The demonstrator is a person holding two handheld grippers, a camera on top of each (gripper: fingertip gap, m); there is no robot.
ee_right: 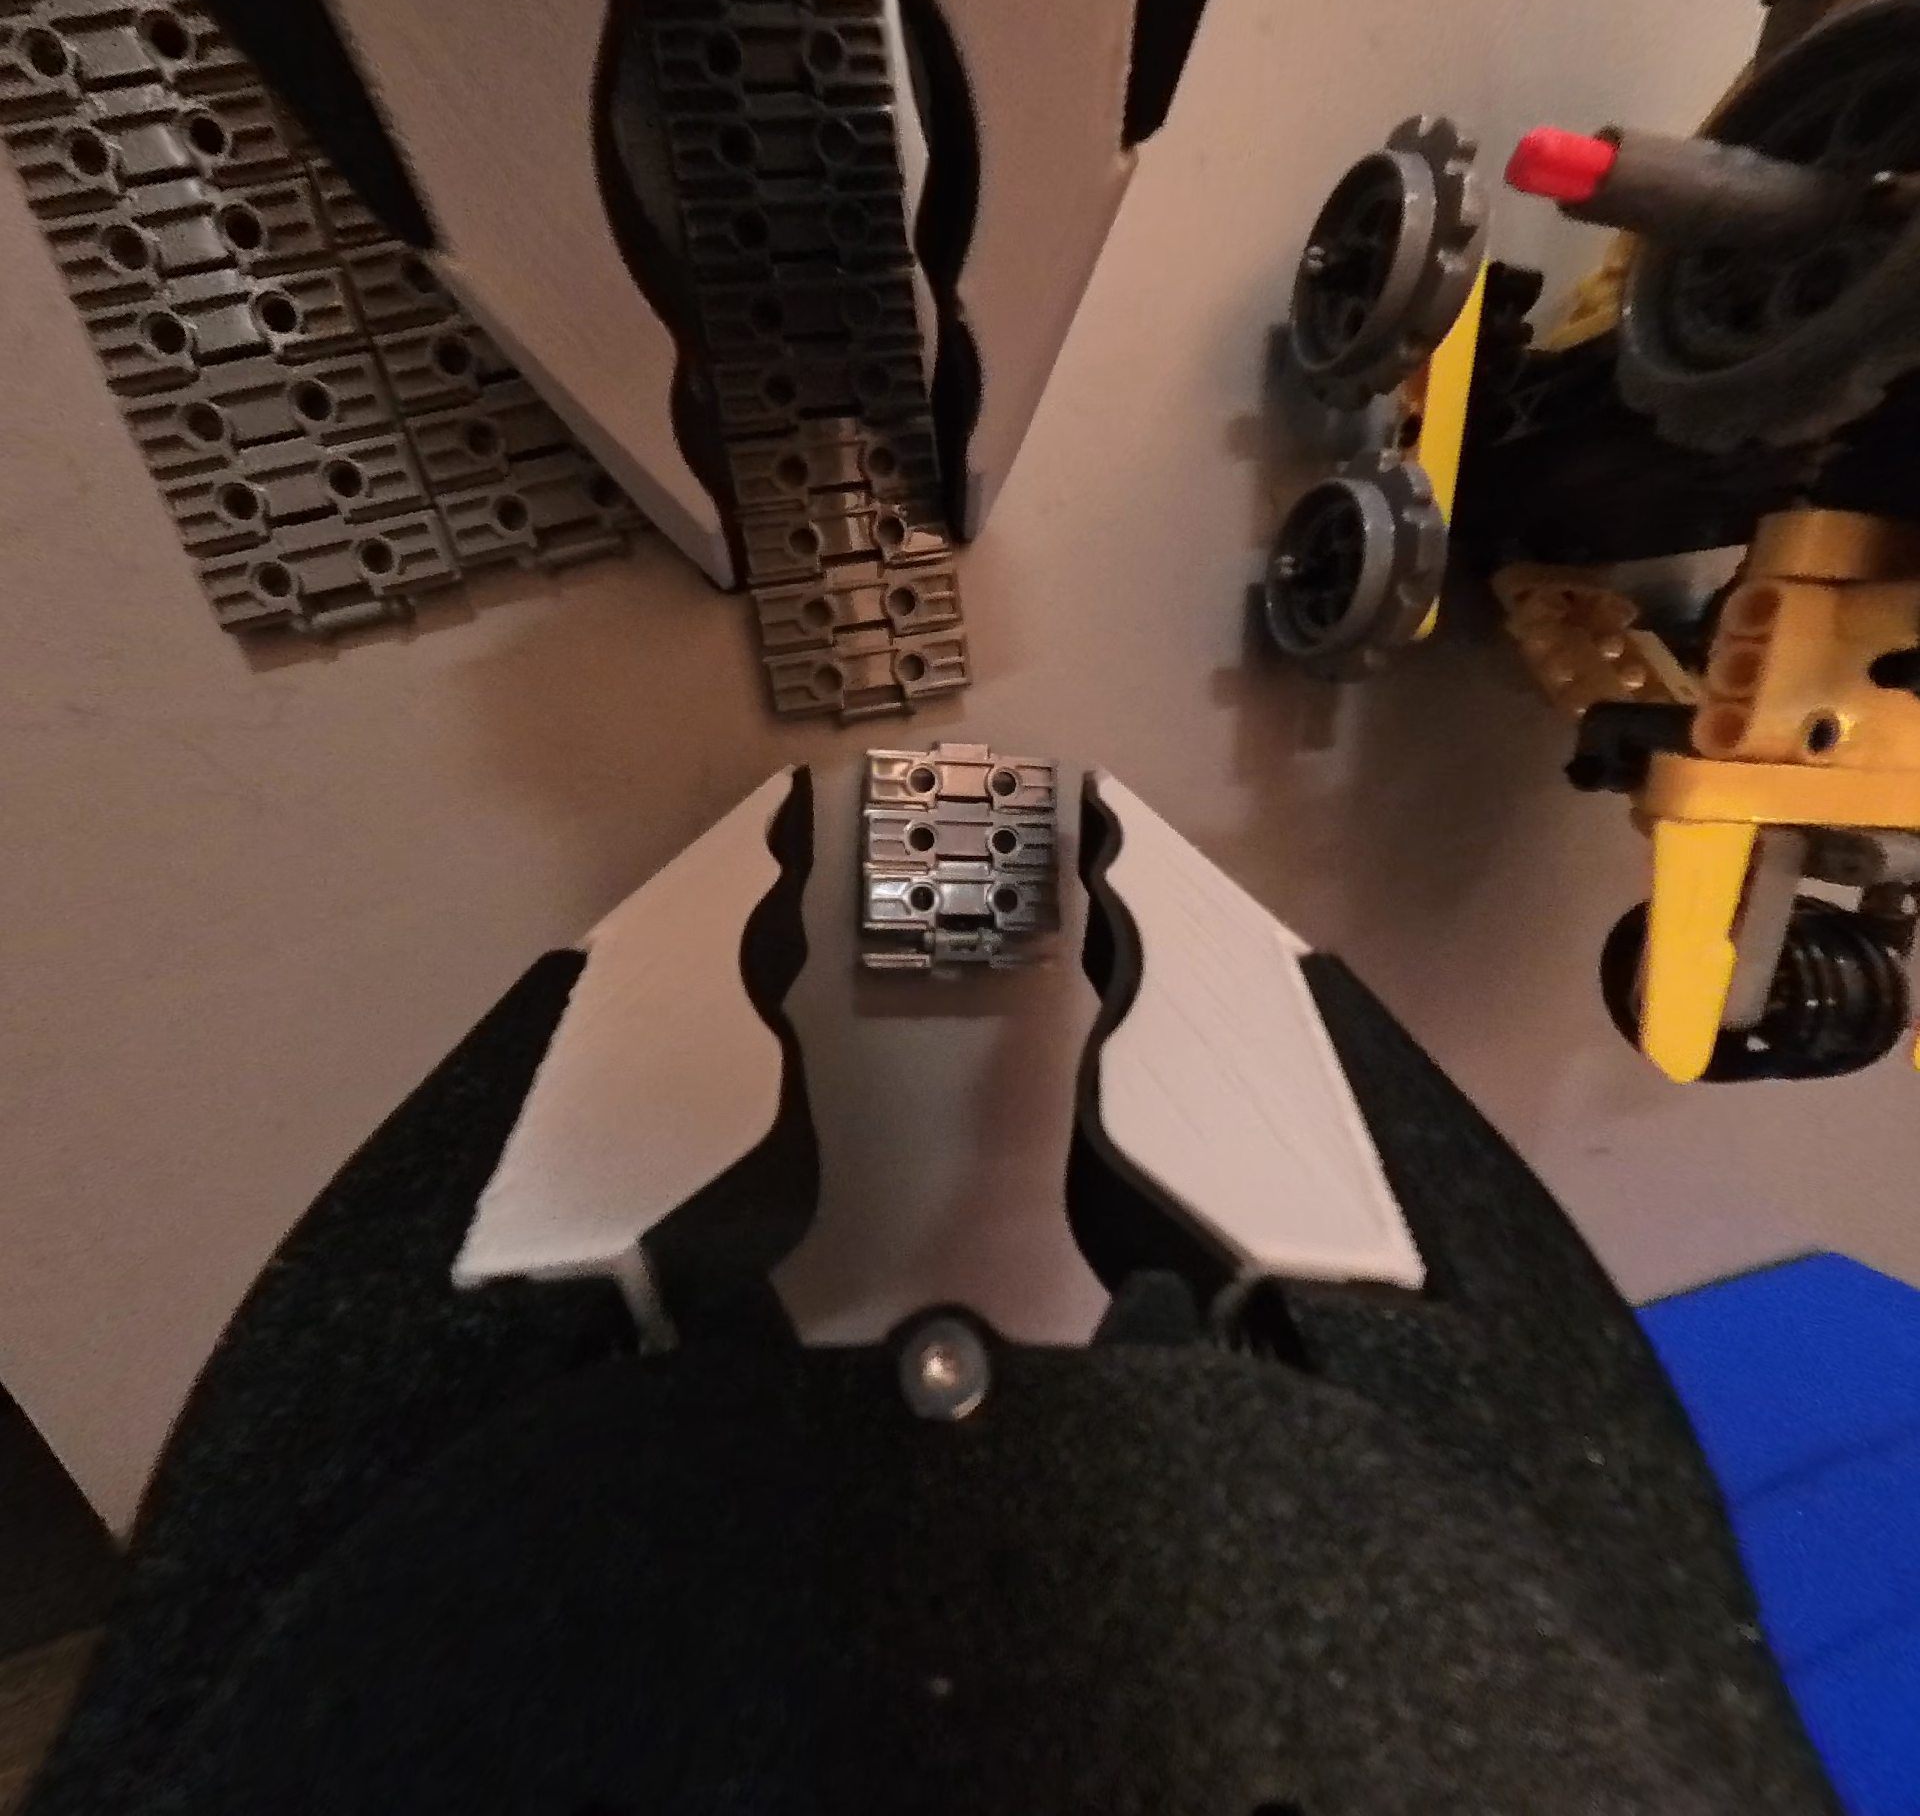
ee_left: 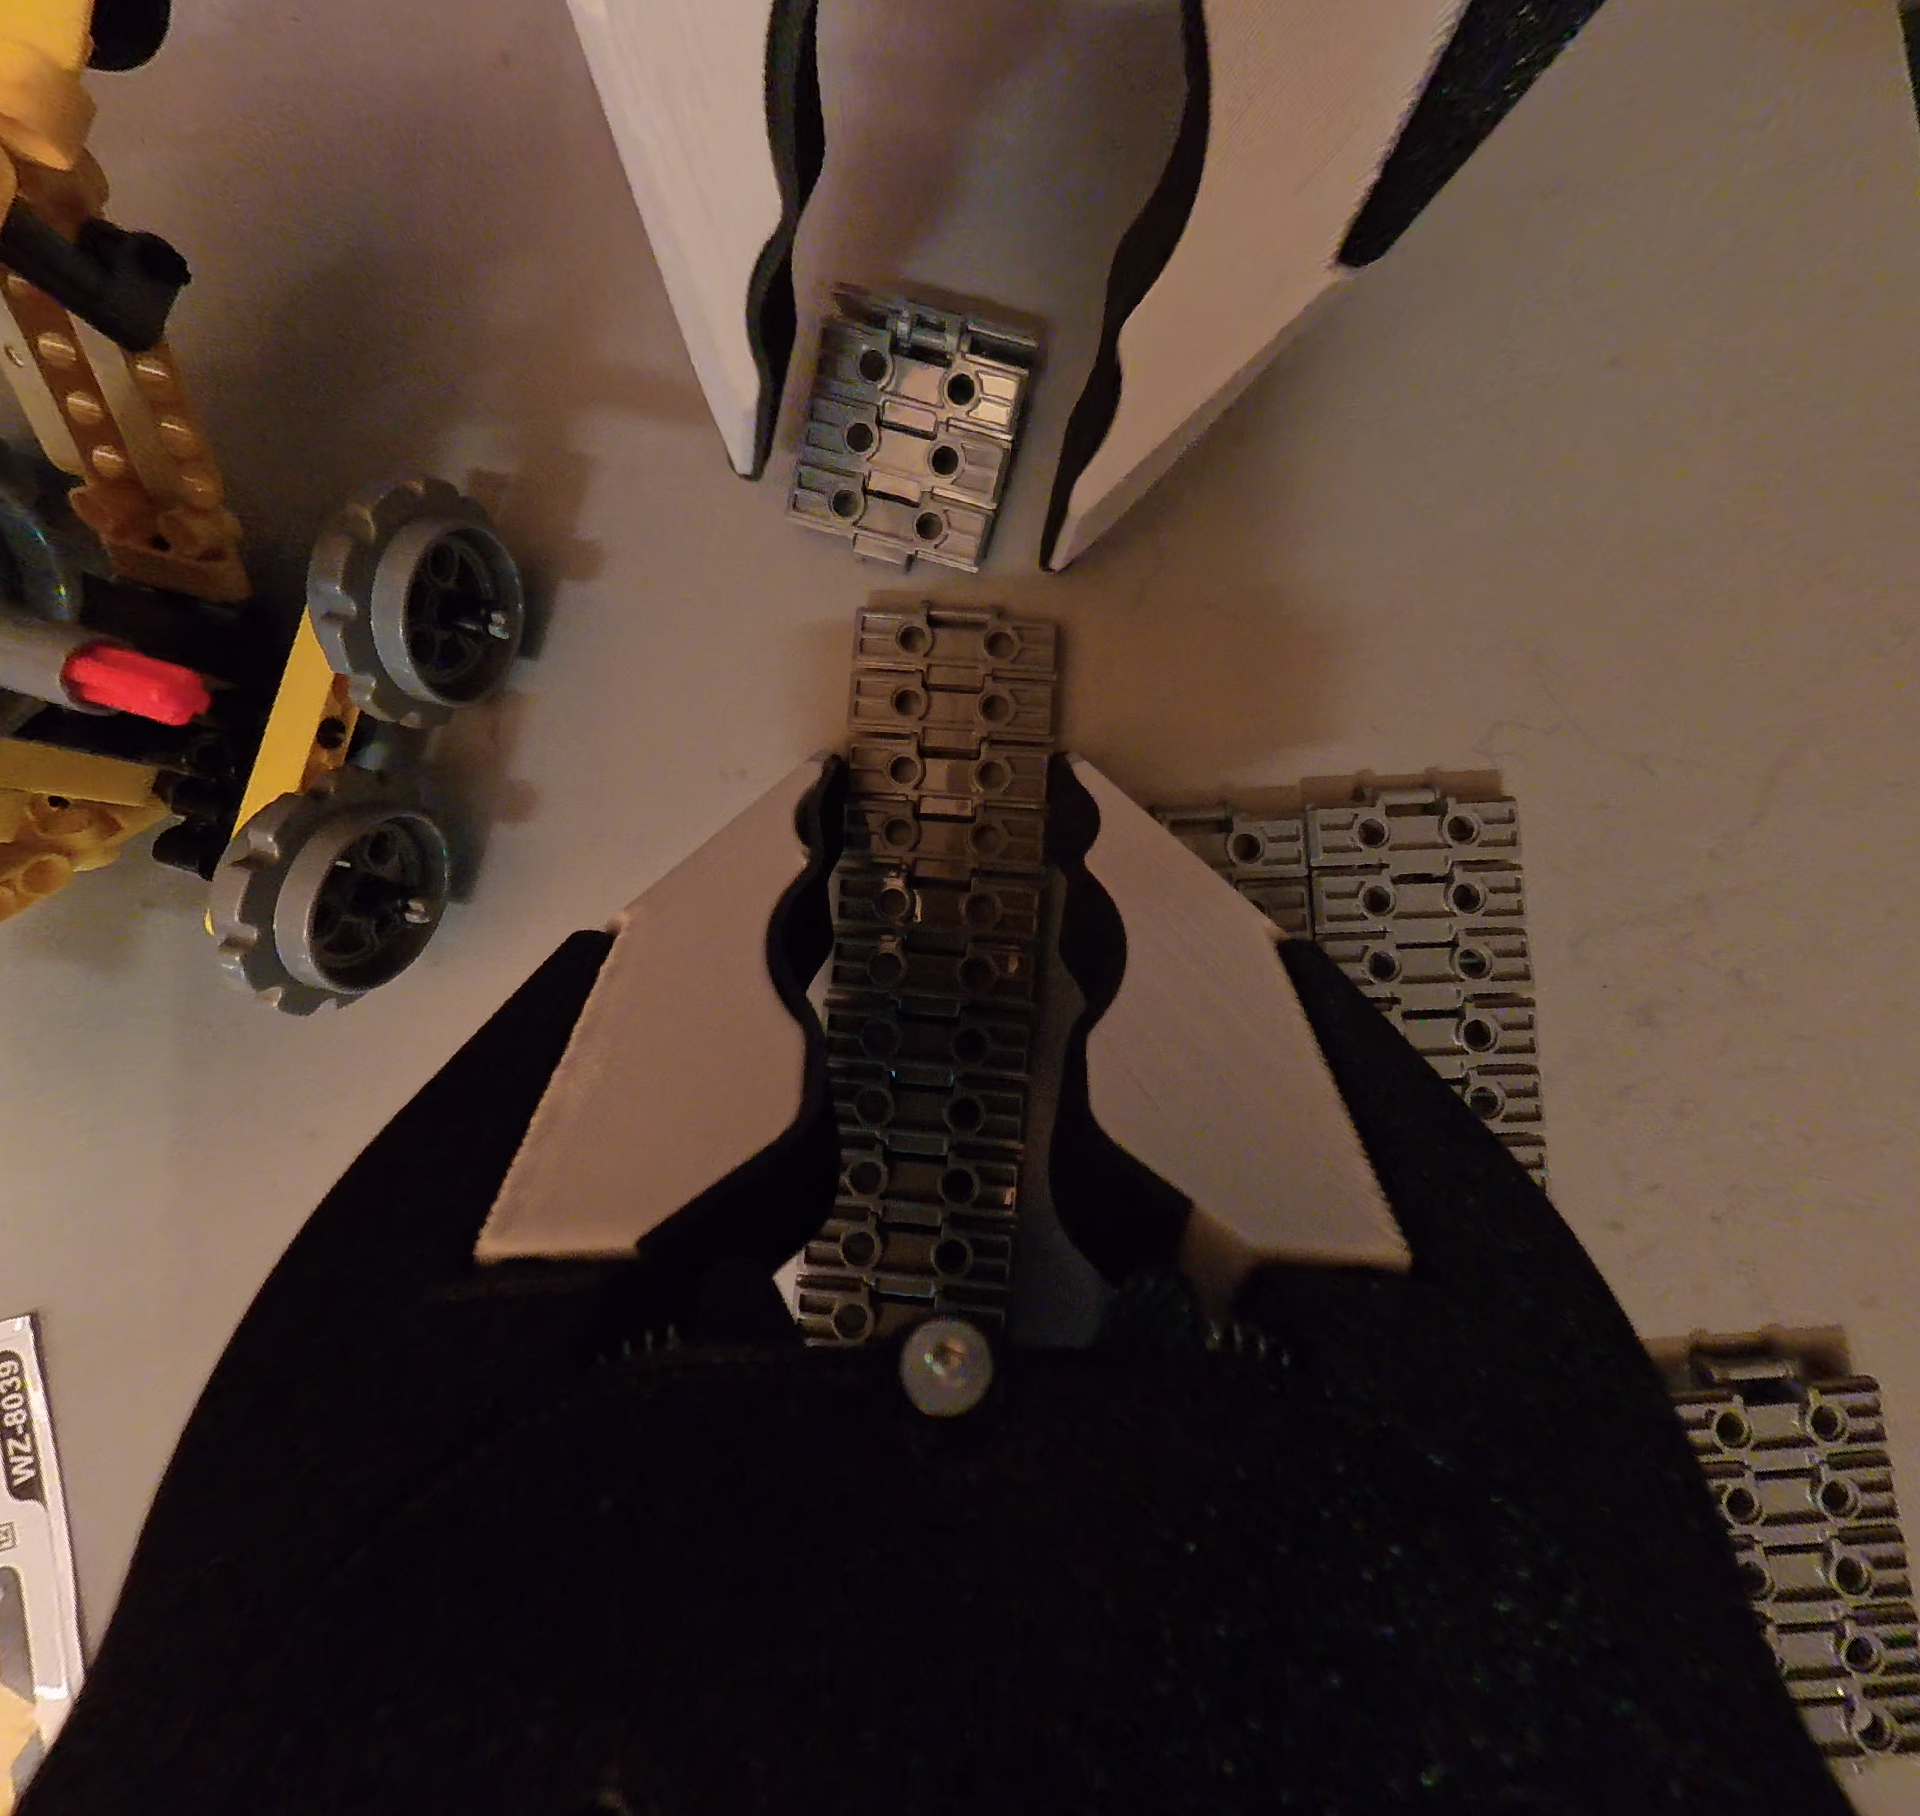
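My left gripper (ee_left: pixel 948 769) is shut on a long grey track strip (ee_left: pixel 951 686) that lies flat on the table. Its end links stick out past the fingertips. My right gripper (ee_right: pixel 945 779) is open around a short grey track piece (ee_right: pixel 961 852) of three links, with a gap on each side. The two grippers face each other. The short piece's end sits a small gap away from the long strip's end (ee_right: pixel 862 665). The right gripper (ee_left: pixel 904 514) and short piece (ee_left: pixel 914 436) also show at the top of the left wrist view.
A yellow and black toy vehicle with grey toothed wheels (ee_left: pixel 416 623) lies to one side (ee_right: pixel 1361 260). More grey track strips (ee_left: pixel 1423 935) (ee_left: pixel 1808 1558) (ee_right: pixel 260 312) lie on the pale table beside the left gripper. A blue thing (ee_right: pixel 1818 1454) and a printed card (ee_left: pixel 31 1506) sit at the edges. The tips of one gripper are about 5 cm away from the tips of the other. Both grippers' tips are roughly 20 cm from the printed card (ee_left: pixel 31 1506).
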